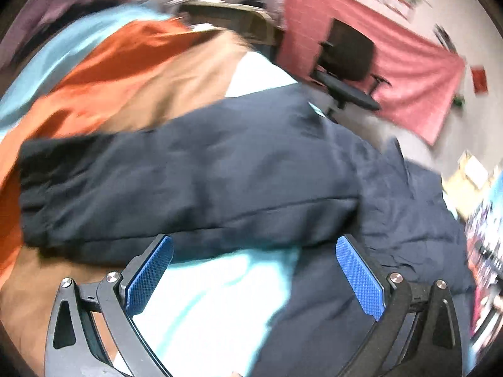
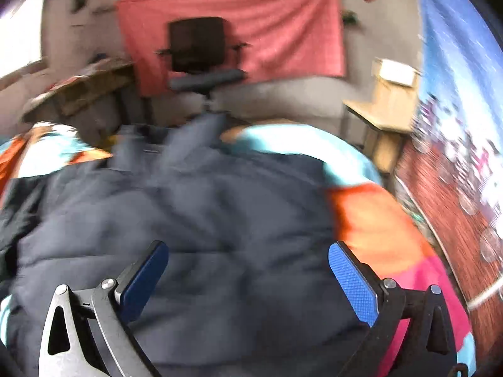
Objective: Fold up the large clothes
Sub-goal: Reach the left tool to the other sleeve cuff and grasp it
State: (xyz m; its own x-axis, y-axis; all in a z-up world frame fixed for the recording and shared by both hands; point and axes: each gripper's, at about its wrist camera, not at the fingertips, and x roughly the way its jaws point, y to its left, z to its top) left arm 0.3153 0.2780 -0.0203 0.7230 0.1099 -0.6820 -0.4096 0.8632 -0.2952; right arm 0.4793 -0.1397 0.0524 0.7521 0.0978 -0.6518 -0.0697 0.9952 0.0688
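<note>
Left gripper (image 1: 254,278) and right gripper (image 2: 248,282): both spread, grasping nothing. Jacket (image 2: 195,220) lies directly ahead of both, sleeve (image 1: 176,182) crossing it. Judged step: between folds. Next: grasp an edge.

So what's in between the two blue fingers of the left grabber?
In the left wrist view, the open left gripper has the pale blue bedcover between its fingers, with the dark navy jacket covering the right part and lying just ahead of the tips.
</note>
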